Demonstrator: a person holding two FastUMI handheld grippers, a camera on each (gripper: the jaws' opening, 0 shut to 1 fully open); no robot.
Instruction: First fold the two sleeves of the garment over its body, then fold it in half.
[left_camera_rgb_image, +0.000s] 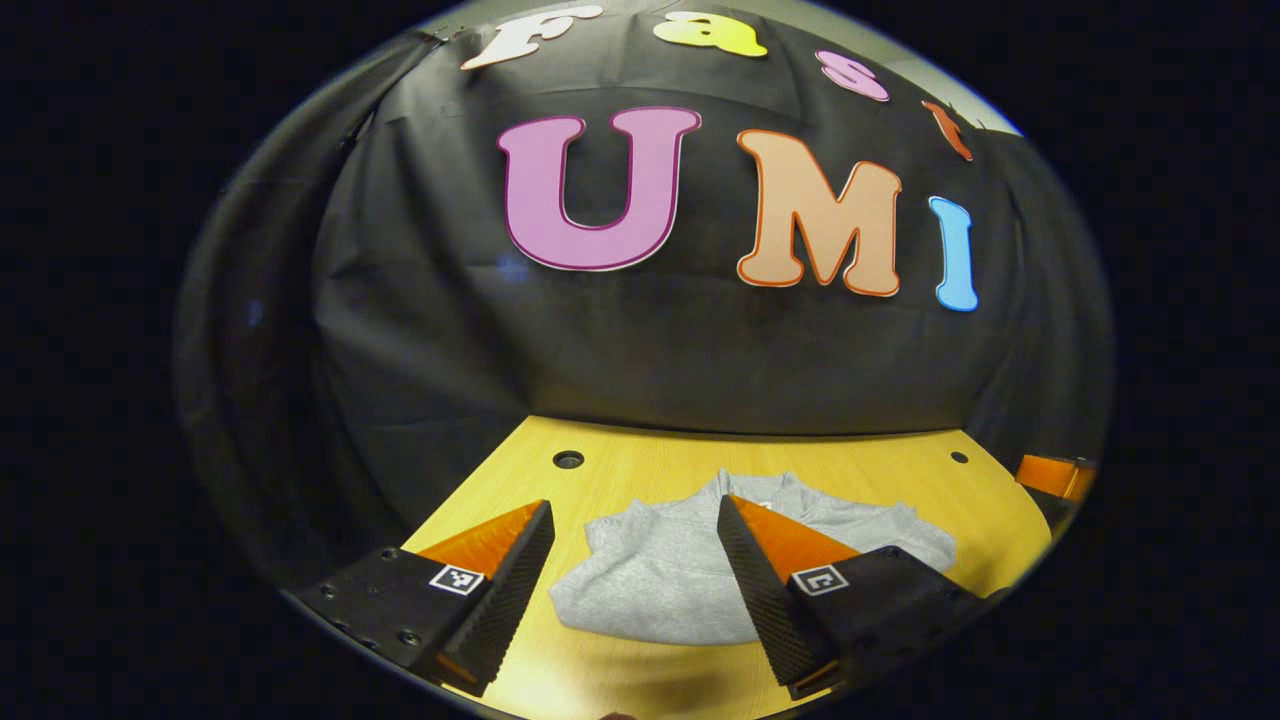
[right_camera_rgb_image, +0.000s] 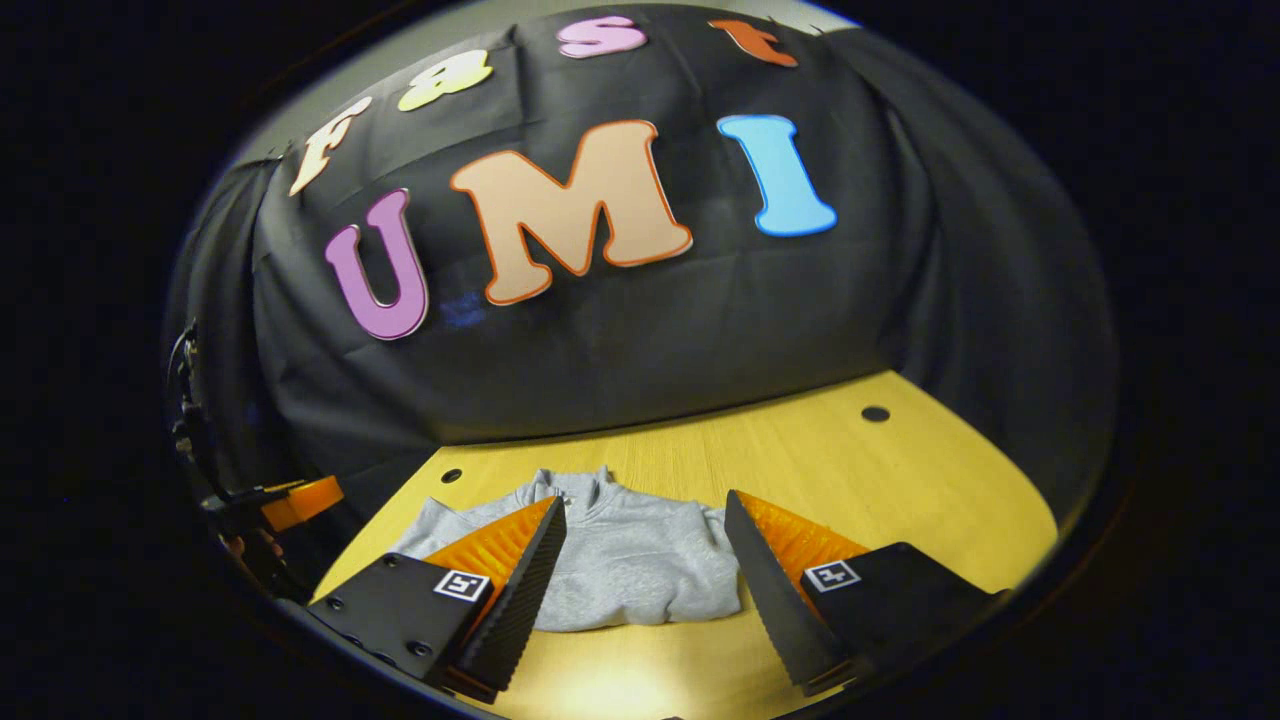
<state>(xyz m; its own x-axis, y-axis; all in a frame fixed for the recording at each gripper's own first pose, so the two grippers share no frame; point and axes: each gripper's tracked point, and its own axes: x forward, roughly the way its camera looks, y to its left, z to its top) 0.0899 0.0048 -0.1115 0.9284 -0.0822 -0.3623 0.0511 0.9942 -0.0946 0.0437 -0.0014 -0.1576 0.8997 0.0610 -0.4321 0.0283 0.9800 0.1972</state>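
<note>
Sweatshirt (left_camera_rgb_image: 660, 580) in pale grey lies flat on the wooden table (left_camera_rgb_image: 640, 465), near the table's front edge, with its collar pointing toward the black cloth wall. It reads as a compact, roughly rectangular bundle with a straight near edge and soft rounded corners; no sleeve hangs out to either side, so the sleeves look already folded in, and whether the halving fold is done I cannot tell for certain. The fabric looks thick and fleecy, so it should hold a crease loosely and drag a little on the wood. Both tongs are held above the table, short of the cloth: the left gripper (left_camera_rgb_image: 630, 575) has its jaws spread wide and holds nothing, and the right gripper (right_camera_rgb_image: 645, 575) is likewise gaping and empty. If the half fold remains, it is best done by lowering both pairs onto the near hem at its two corners, pinching all layers together, then lifting and carrying the hem evenly to the collar so the edges meet squarely.
</note>
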